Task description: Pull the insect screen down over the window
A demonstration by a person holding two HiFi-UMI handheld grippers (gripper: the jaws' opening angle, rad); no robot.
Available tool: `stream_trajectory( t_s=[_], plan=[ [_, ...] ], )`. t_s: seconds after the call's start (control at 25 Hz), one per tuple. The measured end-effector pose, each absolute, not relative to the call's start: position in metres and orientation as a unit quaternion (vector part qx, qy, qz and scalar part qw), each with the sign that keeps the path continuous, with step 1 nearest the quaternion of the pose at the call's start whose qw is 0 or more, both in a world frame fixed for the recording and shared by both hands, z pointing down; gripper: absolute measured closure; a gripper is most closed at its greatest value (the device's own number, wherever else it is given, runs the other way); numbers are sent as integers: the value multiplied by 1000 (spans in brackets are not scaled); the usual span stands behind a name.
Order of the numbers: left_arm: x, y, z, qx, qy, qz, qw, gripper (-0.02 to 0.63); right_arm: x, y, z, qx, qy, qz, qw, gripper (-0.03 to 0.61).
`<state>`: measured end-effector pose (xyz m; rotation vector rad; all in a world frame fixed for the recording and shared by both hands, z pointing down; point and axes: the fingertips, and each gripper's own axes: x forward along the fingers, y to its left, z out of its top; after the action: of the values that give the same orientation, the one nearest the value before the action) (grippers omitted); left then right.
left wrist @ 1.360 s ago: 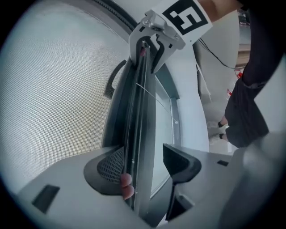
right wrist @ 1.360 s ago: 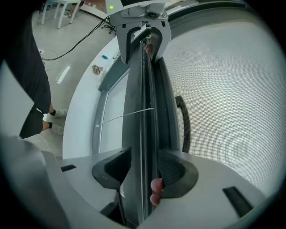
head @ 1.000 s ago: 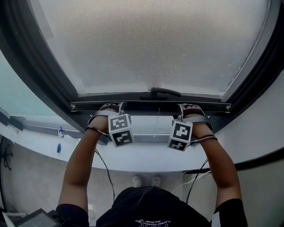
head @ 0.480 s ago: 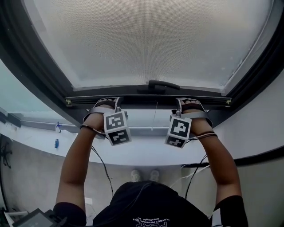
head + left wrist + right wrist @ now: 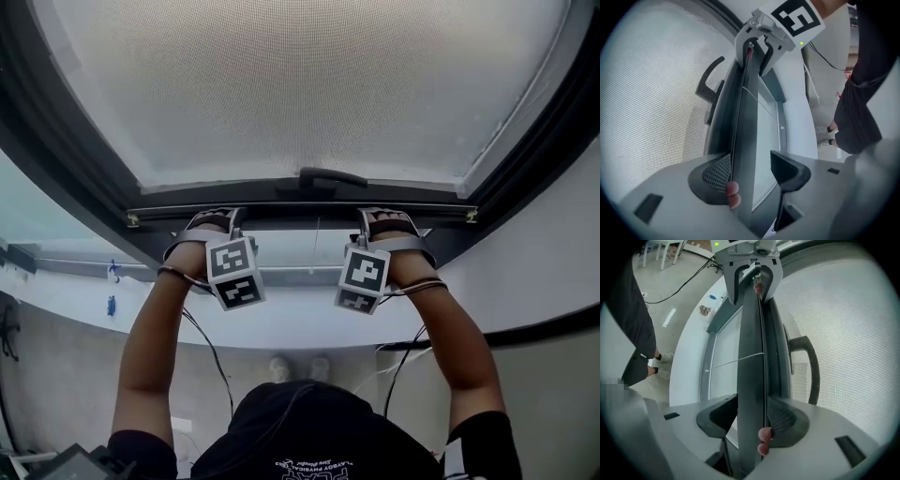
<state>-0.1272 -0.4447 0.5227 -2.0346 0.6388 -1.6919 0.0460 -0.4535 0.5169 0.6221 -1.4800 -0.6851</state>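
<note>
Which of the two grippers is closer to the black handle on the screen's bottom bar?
The right gripper, at the head view's right: it sits just beside the handle, while the left gripper is clearly farther off along the bar.

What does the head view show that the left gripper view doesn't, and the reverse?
Head view only: the person's forearms, both ends of the bottom bar, and the marker cube on the left gripper. Left gripper view only: that gripper's jaws astride the bar, one pad against it and the other standing apart. Both: the screen mesh, its black handle, and the right gripper.
</note>
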Motion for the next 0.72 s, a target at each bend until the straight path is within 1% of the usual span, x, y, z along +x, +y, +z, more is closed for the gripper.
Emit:
stream_trajectory(
  t_s=[0.4, 0.52, 0.72],
  plan=[
    [-126, -448, 521, -725, 251, -603, 218, 345, 48, -456, 514, 286, -641, -315, 639, 390],
    [-125, -445, 519, -732, 253, -596, 213, 345, 44, -455, 511, 295, -643, -324, 628, 390],
    [-126, -452, 521, -722, 249, -604, 228, 345, 46, -458, 515, 276, -650, -304, 640, 391]
  ],
)
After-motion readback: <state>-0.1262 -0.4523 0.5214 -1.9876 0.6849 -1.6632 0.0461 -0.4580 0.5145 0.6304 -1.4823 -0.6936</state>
